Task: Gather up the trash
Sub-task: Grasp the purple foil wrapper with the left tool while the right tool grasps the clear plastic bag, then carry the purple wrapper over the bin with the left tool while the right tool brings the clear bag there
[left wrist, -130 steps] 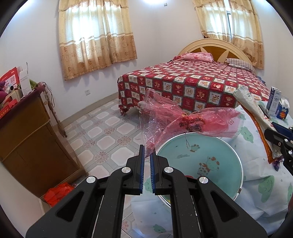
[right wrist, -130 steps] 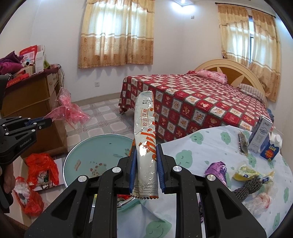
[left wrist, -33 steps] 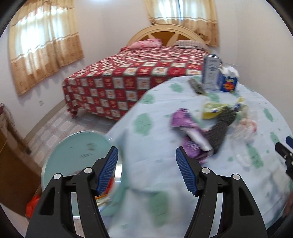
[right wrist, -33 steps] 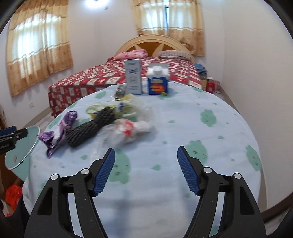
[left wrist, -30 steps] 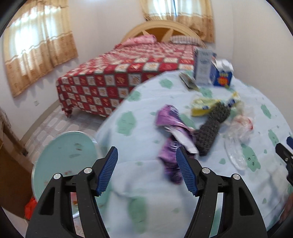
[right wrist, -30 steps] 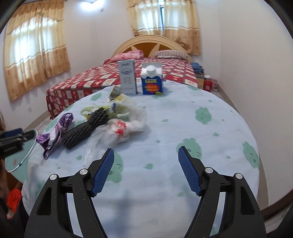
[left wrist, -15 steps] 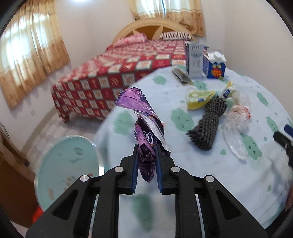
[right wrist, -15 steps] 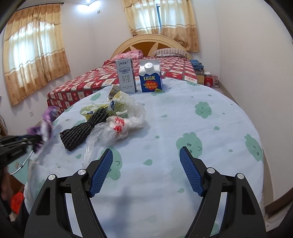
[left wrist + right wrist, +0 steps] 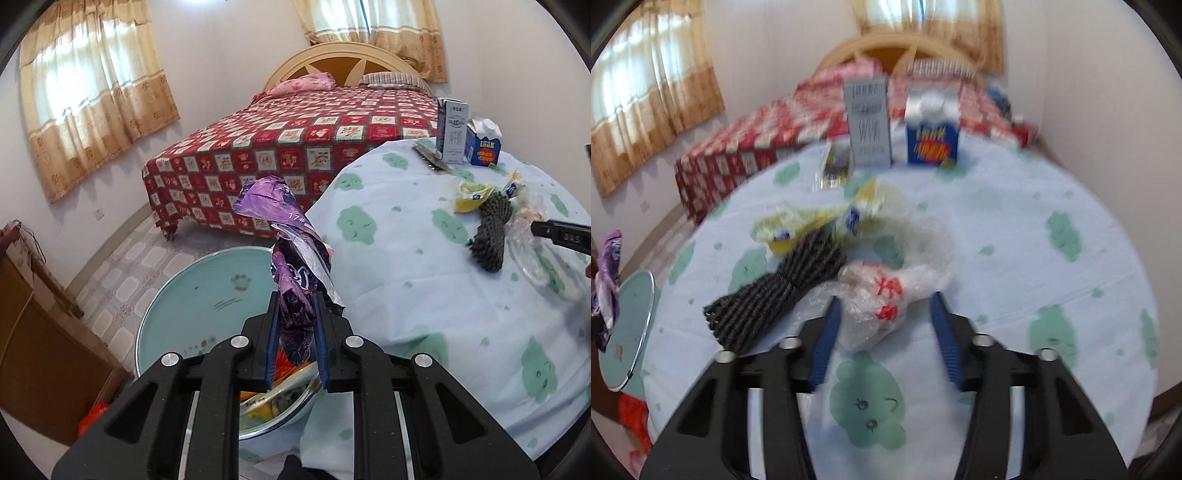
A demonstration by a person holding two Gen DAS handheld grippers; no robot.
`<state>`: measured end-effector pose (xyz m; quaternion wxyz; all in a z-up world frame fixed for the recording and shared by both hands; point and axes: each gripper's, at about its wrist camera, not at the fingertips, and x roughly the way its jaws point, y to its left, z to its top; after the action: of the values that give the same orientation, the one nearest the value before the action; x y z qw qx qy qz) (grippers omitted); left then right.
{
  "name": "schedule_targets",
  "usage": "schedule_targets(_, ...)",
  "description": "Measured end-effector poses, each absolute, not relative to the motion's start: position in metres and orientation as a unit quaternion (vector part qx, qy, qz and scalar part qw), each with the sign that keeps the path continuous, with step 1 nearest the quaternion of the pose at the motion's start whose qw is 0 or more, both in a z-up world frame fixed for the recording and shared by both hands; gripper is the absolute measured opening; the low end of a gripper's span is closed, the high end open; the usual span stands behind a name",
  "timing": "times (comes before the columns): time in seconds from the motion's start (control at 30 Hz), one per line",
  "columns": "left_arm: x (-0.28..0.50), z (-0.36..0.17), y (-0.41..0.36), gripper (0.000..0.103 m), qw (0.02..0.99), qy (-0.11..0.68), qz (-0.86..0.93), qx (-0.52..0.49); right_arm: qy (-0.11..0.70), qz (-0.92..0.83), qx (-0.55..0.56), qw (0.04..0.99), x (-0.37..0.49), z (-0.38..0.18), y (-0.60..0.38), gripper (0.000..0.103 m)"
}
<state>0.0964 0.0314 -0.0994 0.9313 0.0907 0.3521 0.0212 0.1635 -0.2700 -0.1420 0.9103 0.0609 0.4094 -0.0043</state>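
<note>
Two tools, angled down | left tool clamps purple wrapper | right tool closing, straddles plastic bag

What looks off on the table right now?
Loose trash clutters the table: a crumpled clear bag between the open right claw fingers, a black mesh sleeve and a yellow wrapper. The two cartons stand upright. The left claw grips a purple wrapper above the basin.

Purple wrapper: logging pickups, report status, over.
Left gripper shut on purple wrapper, above basin. Right gripper closing around clear bag. Nothing blocking.
</note>
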Motion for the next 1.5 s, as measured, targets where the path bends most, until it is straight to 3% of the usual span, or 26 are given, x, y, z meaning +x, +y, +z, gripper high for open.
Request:
schedule_targets(0.13,0.09,-0.096,0.039,0.017,0.934,0.346,0.019,0.085,0.394,0.005,0.05,0.918,0.152,-0.138,-0.268,0.017)
schedule_targets(0.6,0.056,-0.069,0.064,0.017,0.946,0.314,0.037,0.069,0.292,0.055,0.036,0.954,0.094,-0.089,-0.234,0.017)
schedule_targets(1.5,0.054,-0.062,0.127,0.017,0.95,0.288,0.119,0.036,0.25,0.174,-0.034,0.952,0.122,-0.071,-0.104,0.017)
